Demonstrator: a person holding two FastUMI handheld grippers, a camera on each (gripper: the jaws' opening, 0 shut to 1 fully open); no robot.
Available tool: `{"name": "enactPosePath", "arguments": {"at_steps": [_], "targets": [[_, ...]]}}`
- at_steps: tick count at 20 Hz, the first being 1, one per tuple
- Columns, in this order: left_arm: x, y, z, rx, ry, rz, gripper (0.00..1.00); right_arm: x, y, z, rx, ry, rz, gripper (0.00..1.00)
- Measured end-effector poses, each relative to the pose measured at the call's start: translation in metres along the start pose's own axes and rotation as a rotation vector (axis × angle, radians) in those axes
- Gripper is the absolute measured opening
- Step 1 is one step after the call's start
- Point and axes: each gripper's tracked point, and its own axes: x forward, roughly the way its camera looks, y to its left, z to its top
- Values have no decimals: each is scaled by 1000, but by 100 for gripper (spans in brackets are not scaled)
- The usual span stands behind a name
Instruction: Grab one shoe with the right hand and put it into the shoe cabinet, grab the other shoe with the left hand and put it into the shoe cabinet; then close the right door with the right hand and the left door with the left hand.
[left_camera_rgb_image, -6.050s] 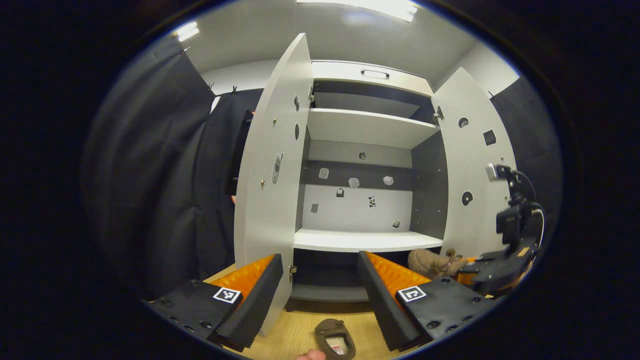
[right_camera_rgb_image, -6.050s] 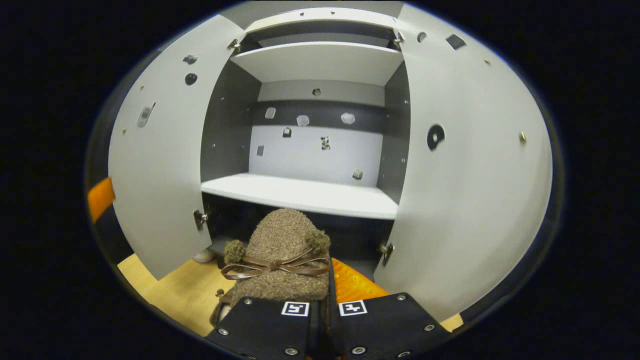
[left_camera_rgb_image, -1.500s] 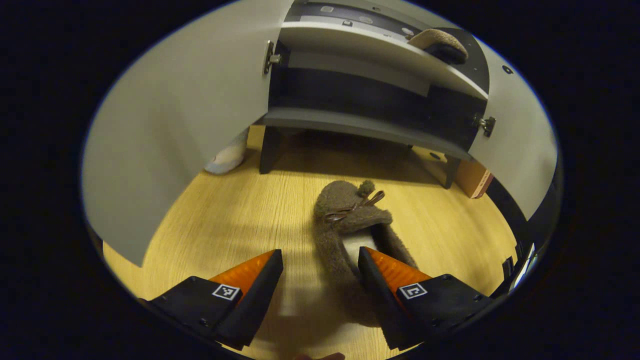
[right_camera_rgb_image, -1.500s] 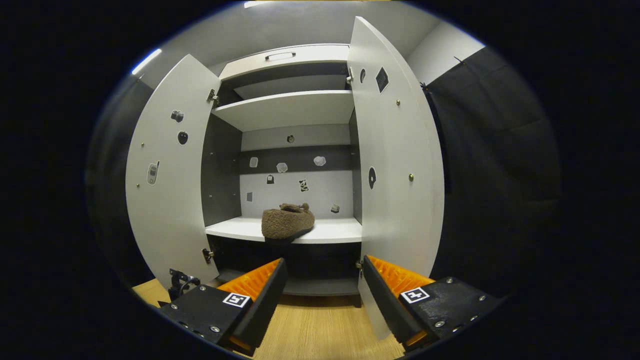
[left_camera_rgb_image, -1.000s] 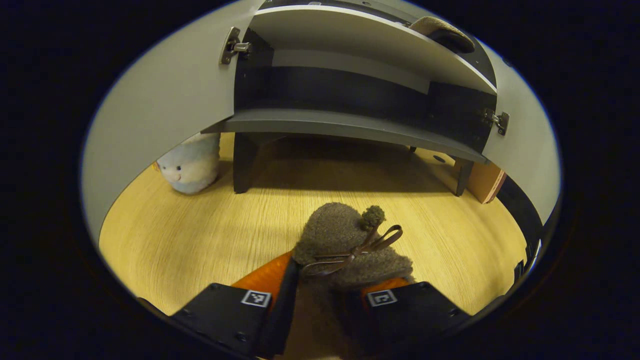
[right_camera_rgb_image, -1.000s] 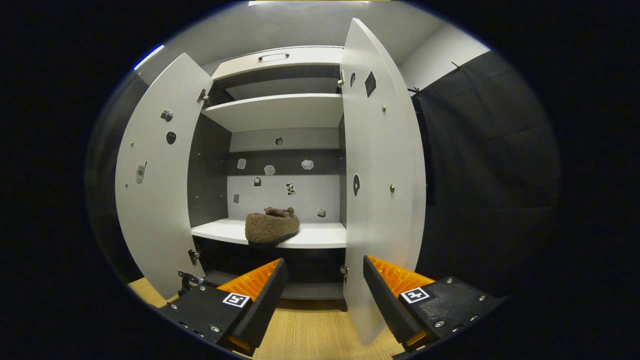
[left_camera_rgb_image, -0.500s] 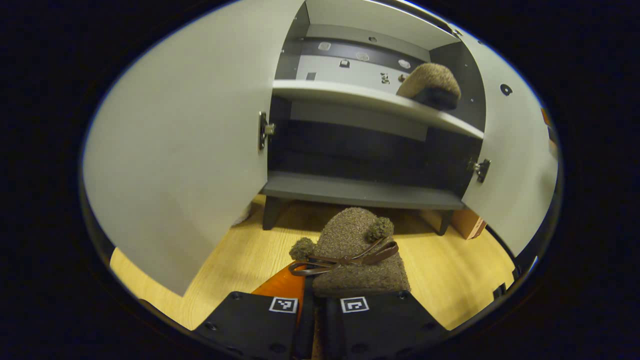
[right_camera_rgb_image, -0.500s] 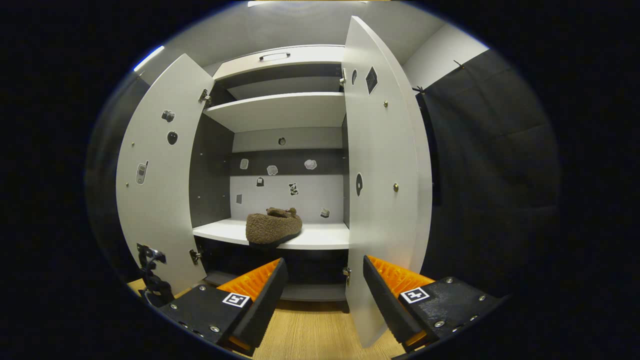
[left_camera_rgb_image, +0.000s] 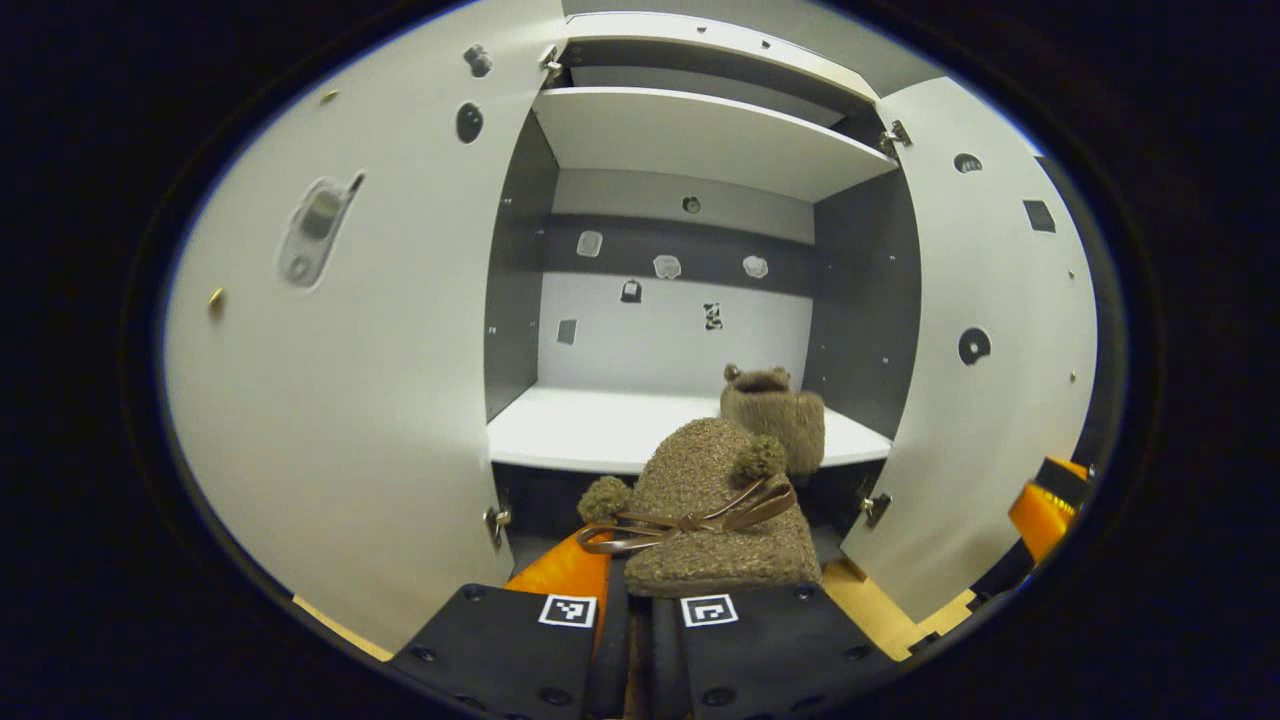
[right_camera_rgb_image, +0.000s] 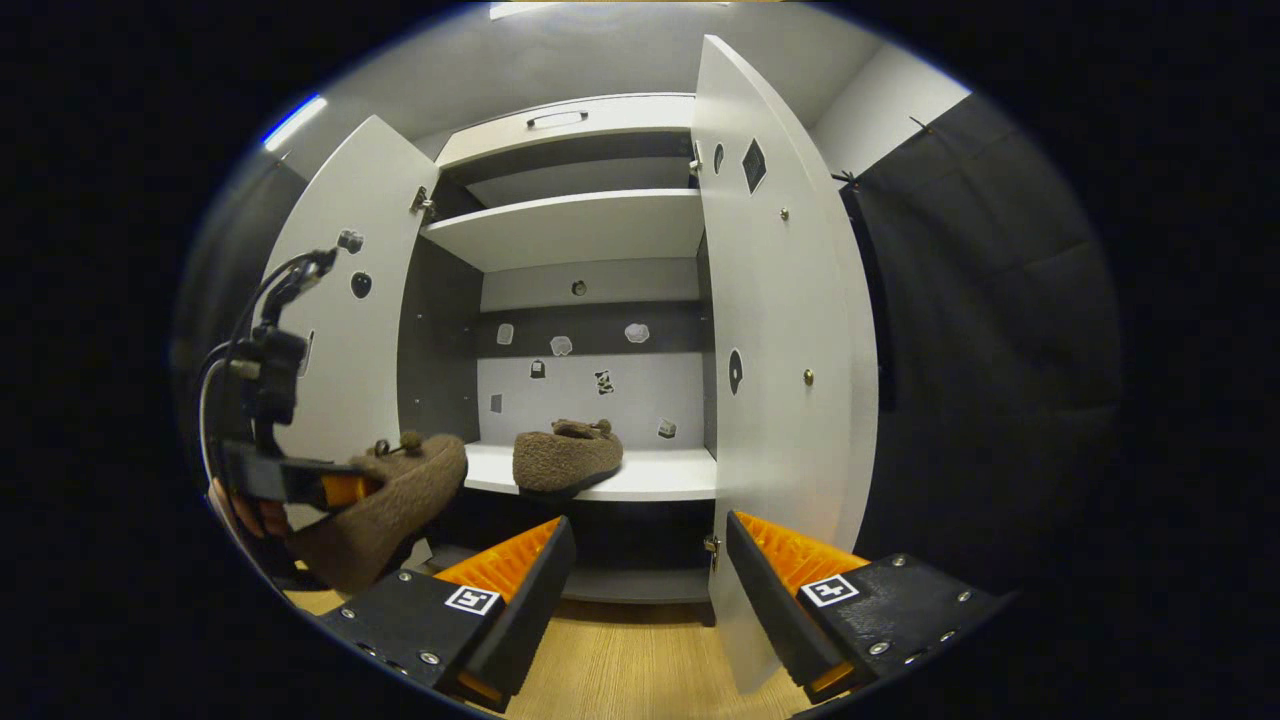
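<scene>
Left tool (left_camera_rgb_image: 630, 610) grips brown shoe (left_camera_rgb_image: 715, 510) before open cabinet (left_camera_rgb_image: 690, 140).

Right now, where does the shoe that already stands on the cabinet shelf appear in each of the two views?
Left gripper view: the shoe on the shelf is right of centre, just behind the held shoe in the left gripper.
Right gripper view: it lies a little left of centre, above the open right gripper.
Shared landmark: the white shelf under it.
</scene>
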Motion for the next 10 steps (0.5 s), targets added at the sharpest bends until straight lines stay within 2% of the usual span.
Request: {"name": "enactPosePath", "arguments": {"at_steps": [2, 3, 5, 8, 10], "targets": [[69, -4, 42, -16, 10, -23, 17, -3, -2, 2, -2, 6, -5, 94], [92, -2, 47, -24, 36, -19, 17, -4, -2, 3, -5, 10, -8, 94], [132, 1, 50, -31, 73, -3, 17, -6, -2, 6, -9, 15, -12, 93], [181, 10, 43, 14, 121, 32, 17, -10, -4, 9, -13, 15, -21, 93], [202, 14, 35, 21, 152, 52, 17, -12, -5, 10, -10, 20, -22, 94]]}}
